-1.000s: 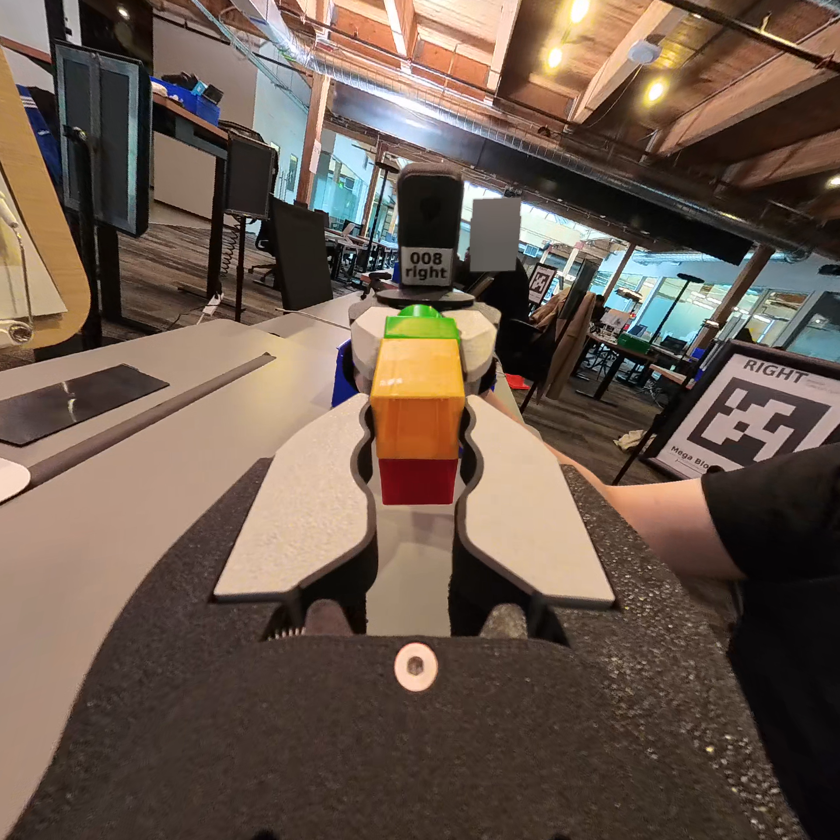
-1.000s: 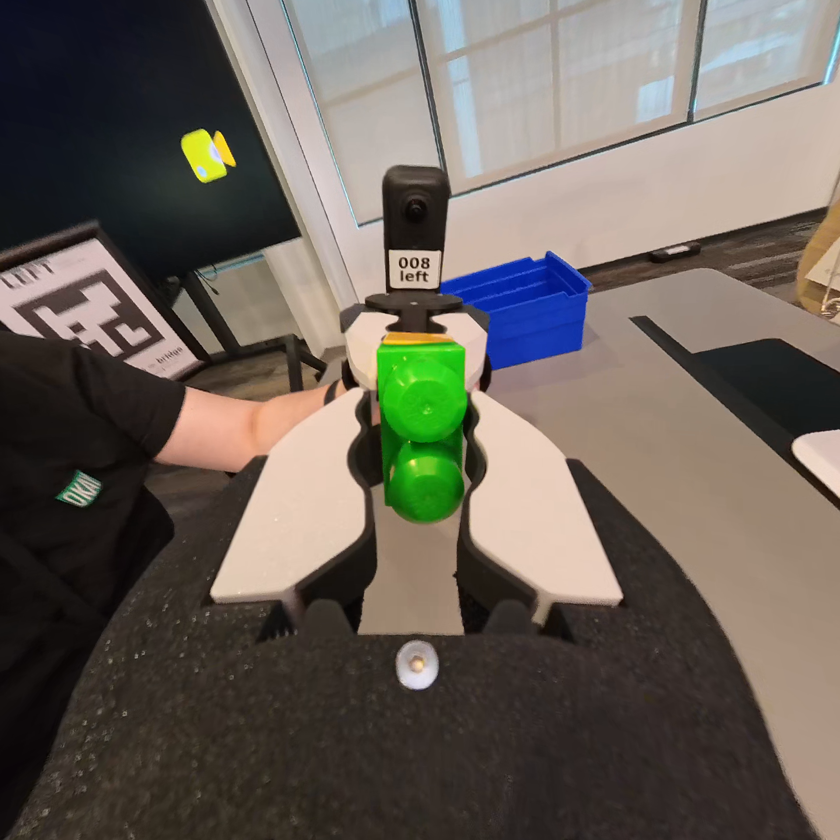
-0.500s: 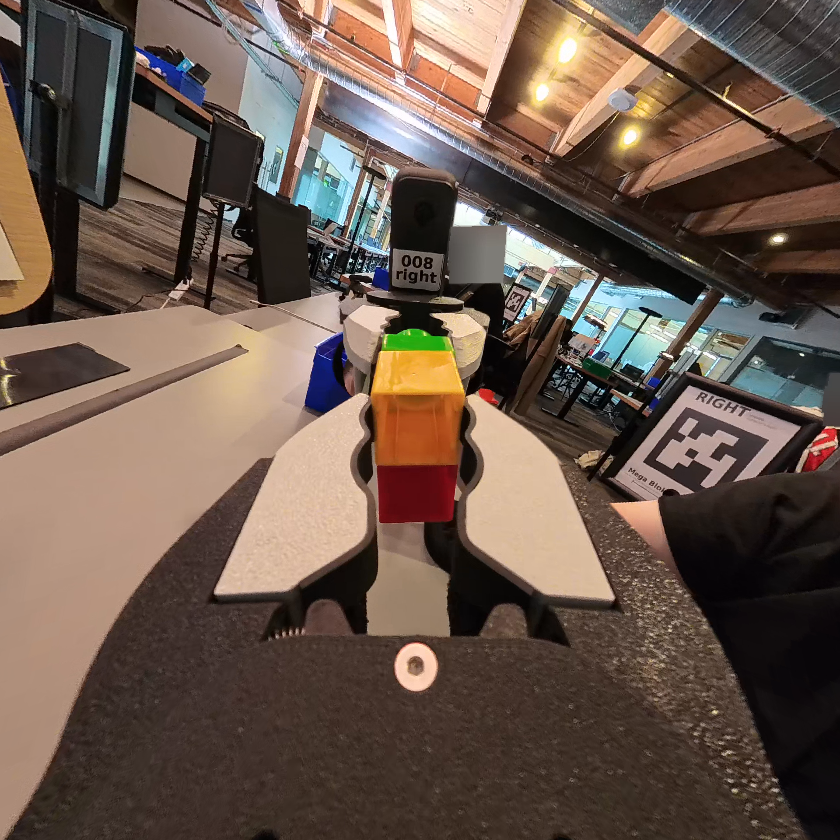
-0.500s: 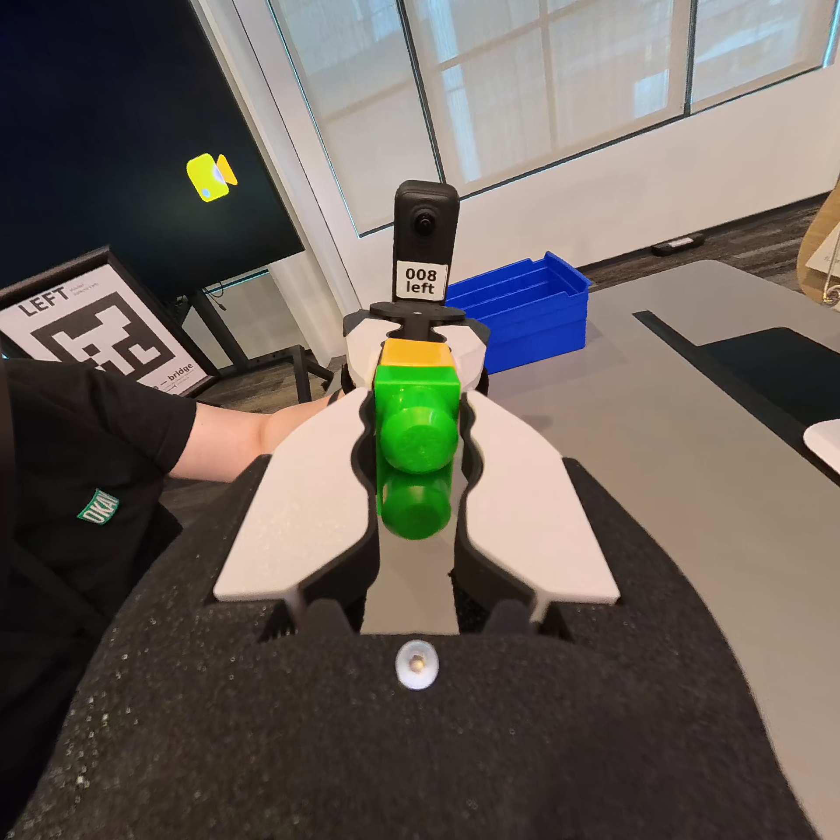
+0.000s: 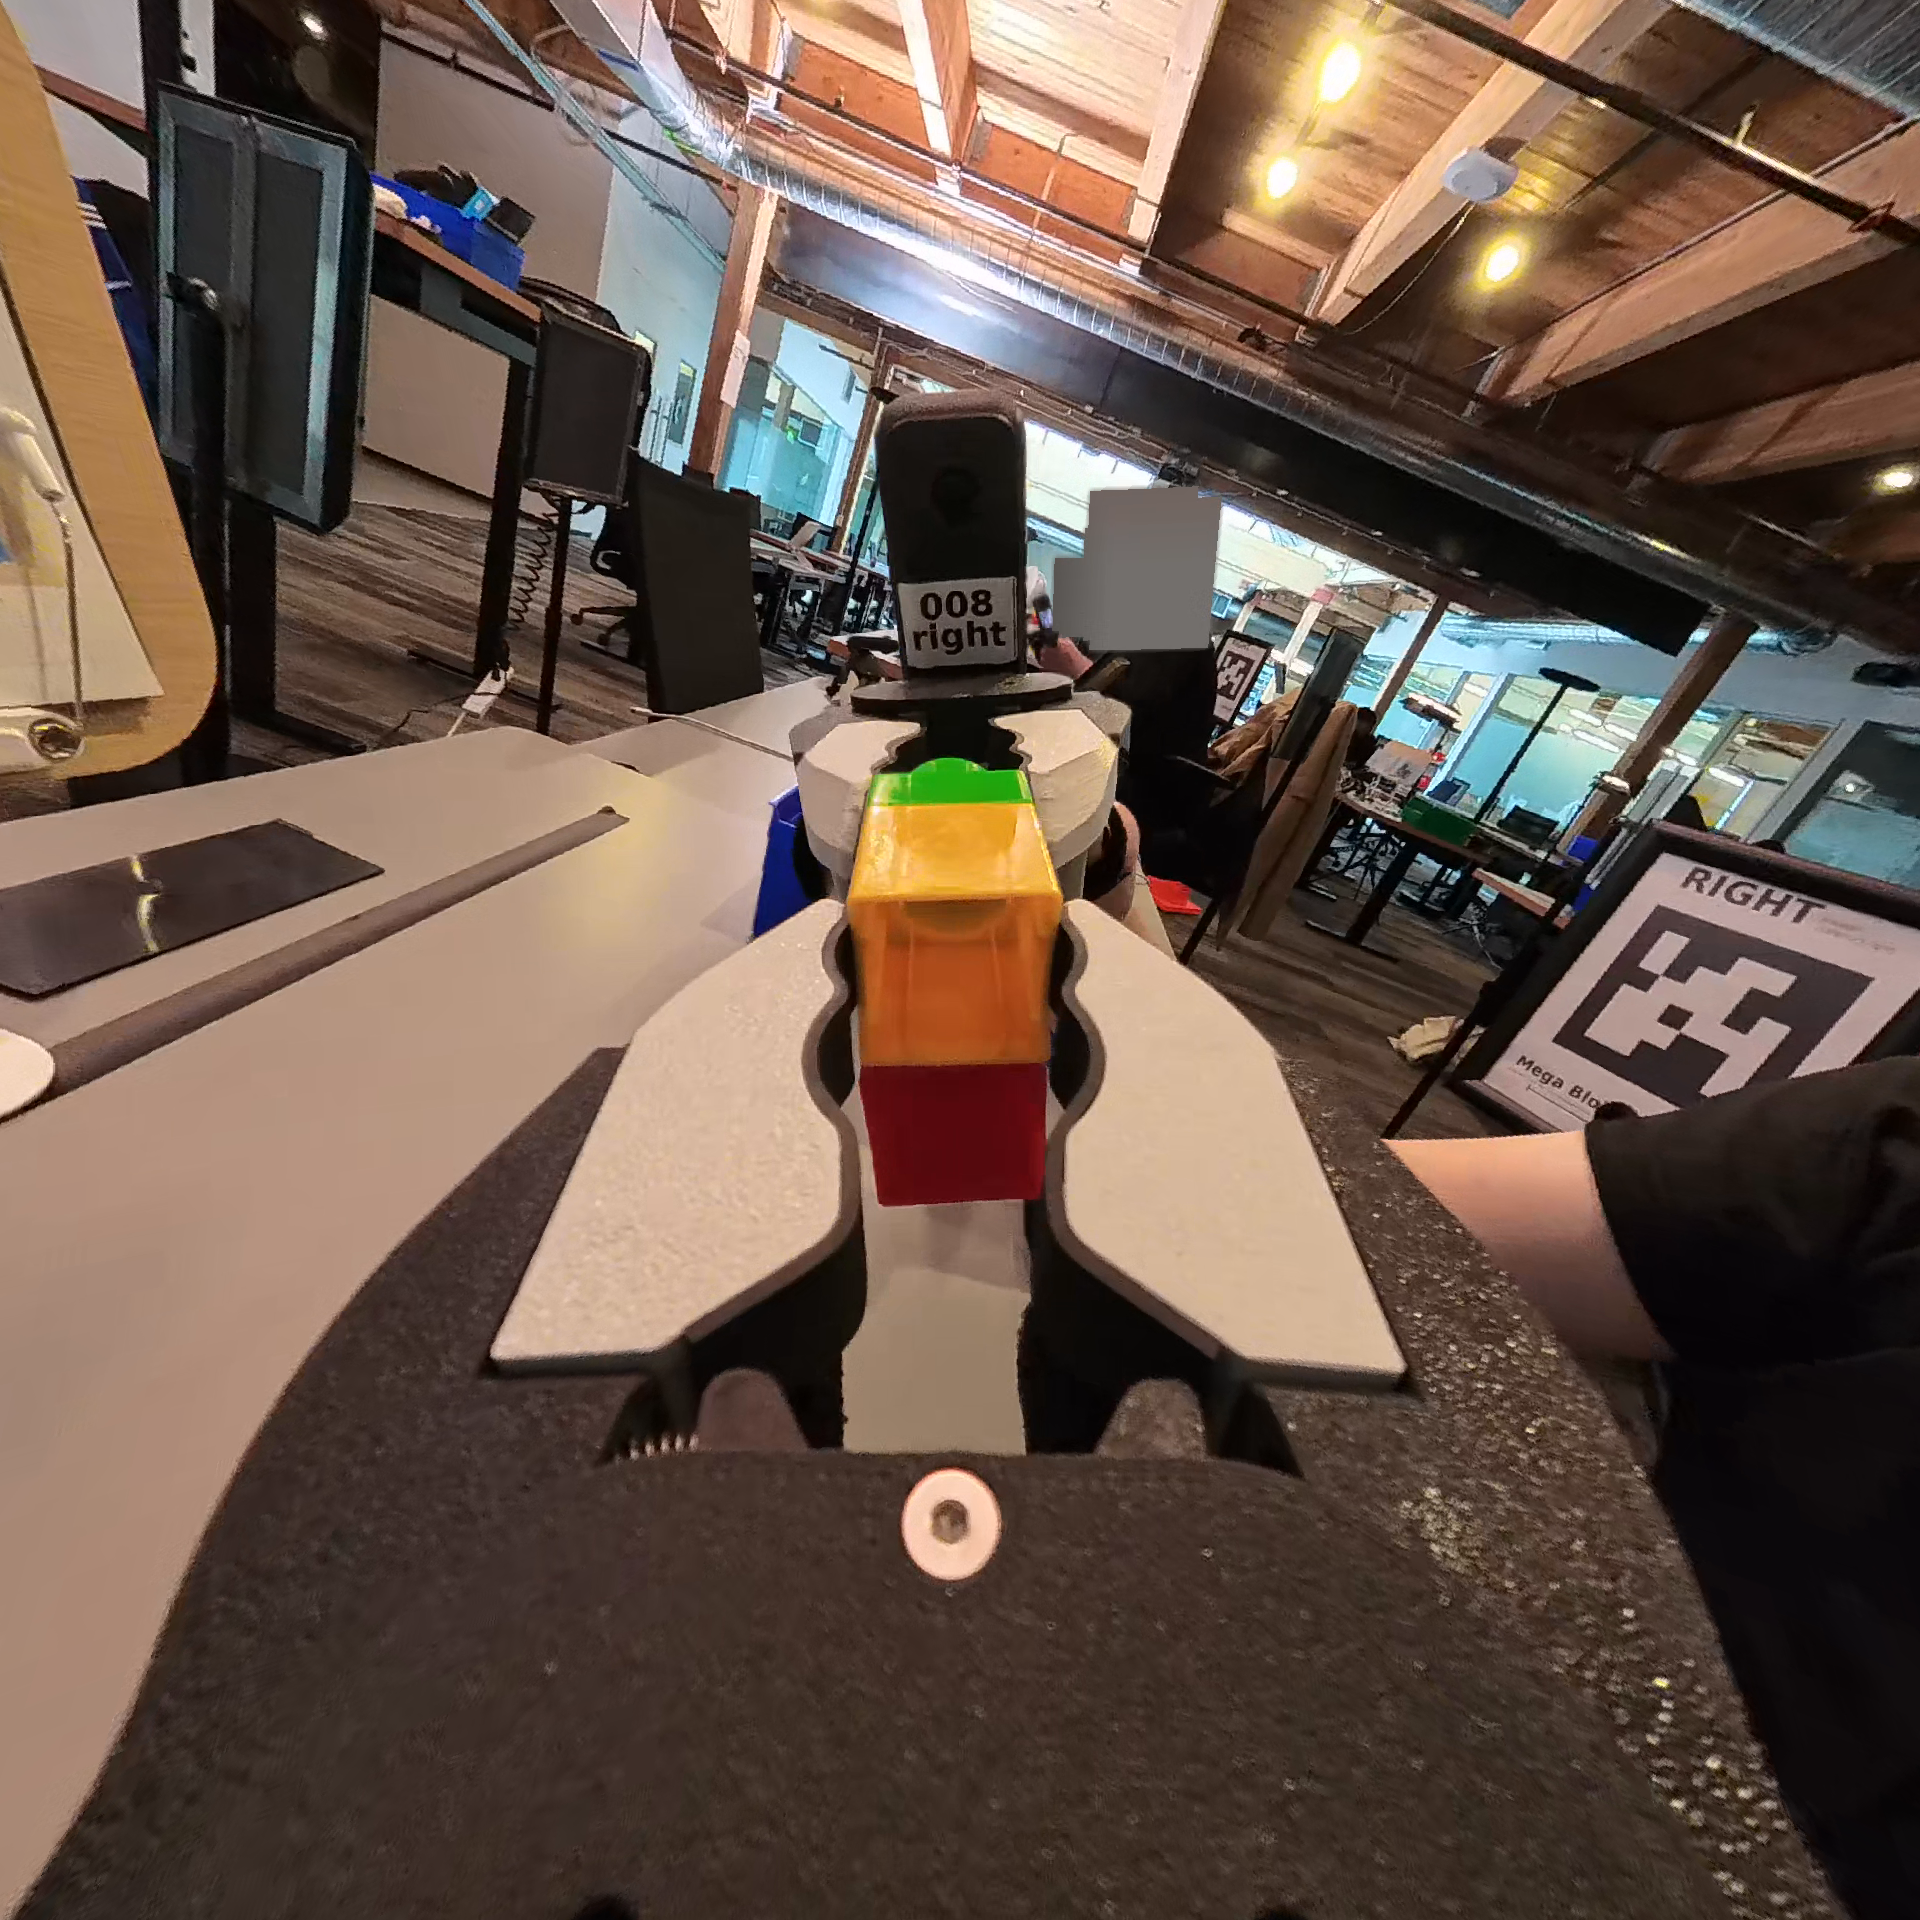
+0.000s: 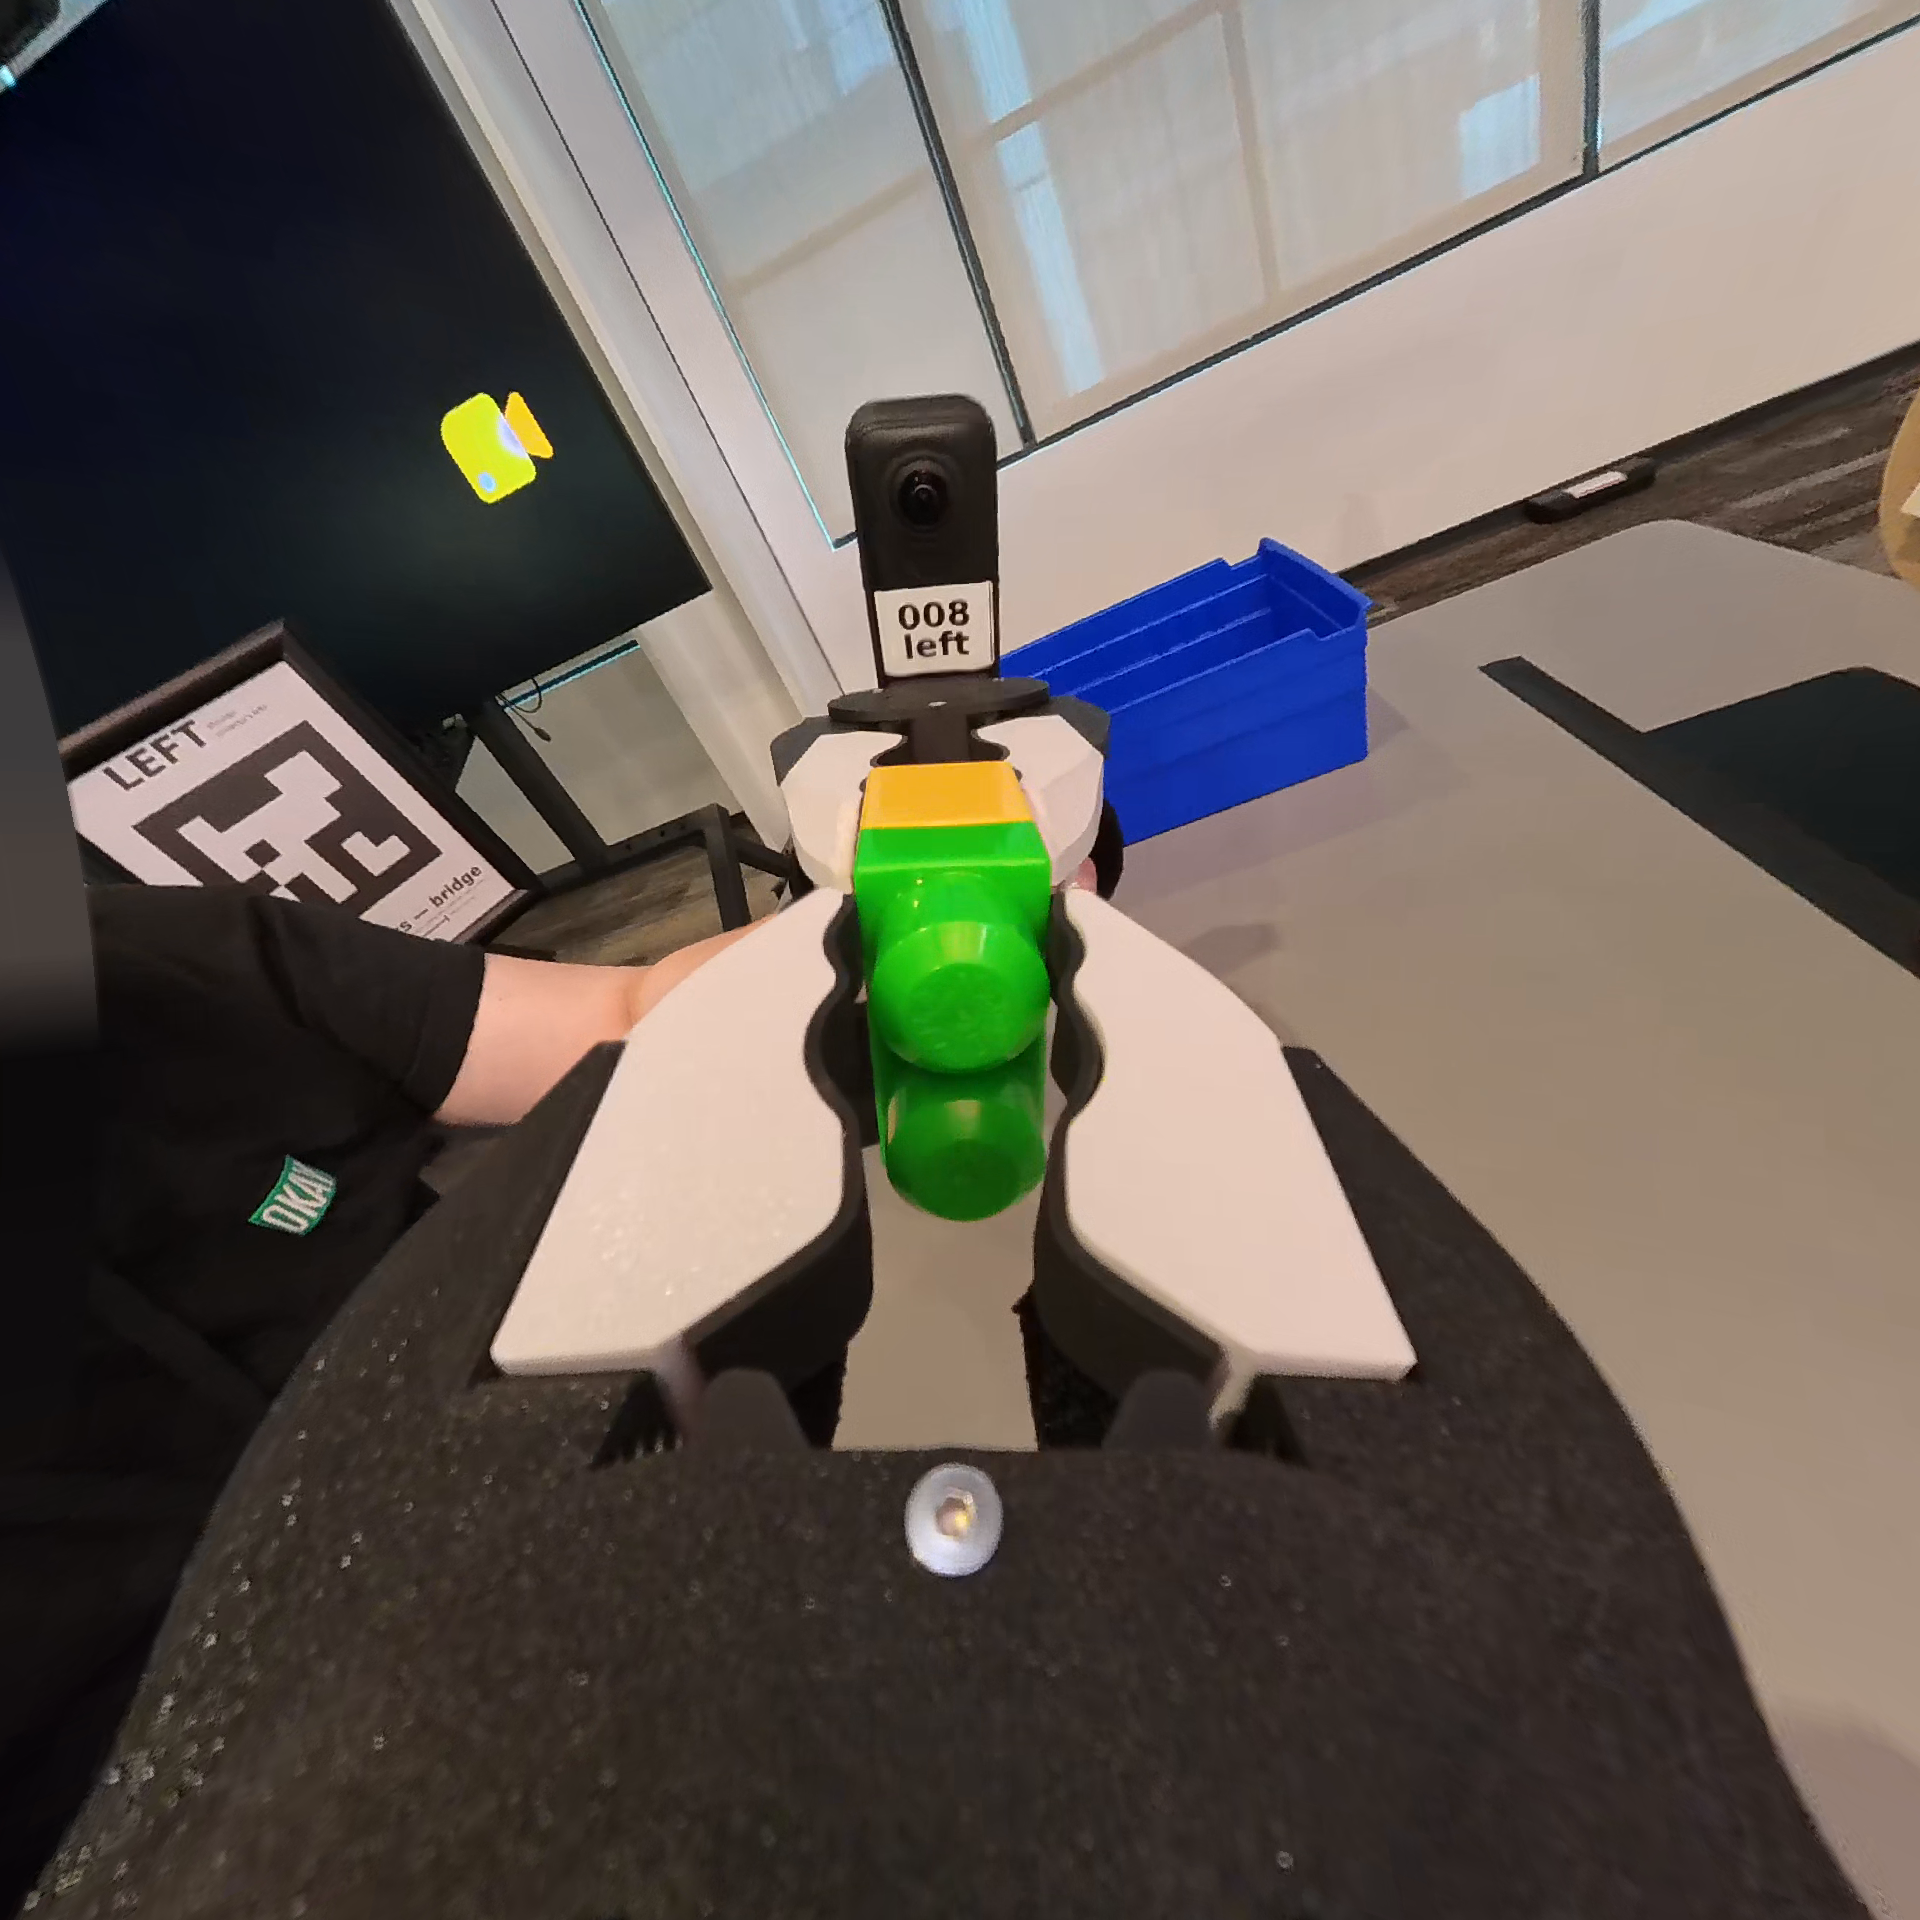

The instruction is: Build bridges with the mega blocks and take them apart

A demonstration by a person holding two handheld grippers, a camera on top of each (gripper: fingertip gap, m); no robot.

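Observation:
Both grippers face each other over the grey table [image 5: 312, 1091] and hold one joined stack of mega blocks in the air. My left gripper [image 5: 951, 997] is shut on the orange block [image 5: 951, 935], with a red block [image 5: 956, 1132] joined on its near side. A green block [image 5: 945, 787] joins the orange block's far side, inside the right gripper's fingers [image 5: 1070, 779]. In the right wrist view my right gripper [image 6: 951, 935] is shut on the green block [image 6: 951, 997], studs toward the camera. The orange block [image 6: 943, 795] sits beyond it in the left gripper's fingers [image 6: 821, 790].
A blue bin [image 6: 1226, 686] stands at the table's far edge [image 6: 1507, 987]. Black mats lie on the table [image 5: 156, 904] [image 6: 1818, 748]. Framed marker signs stand beside the table [image 5: 1714, 997] [image 6: 281, 821]. The person's arms show beside the grippers [image 5: 1507, 1236] [image 6: 561, 1018].
Both grippers have tilted and shifted slightly together with the stack between them. Both grips are unchanged and the blocks remain joined.

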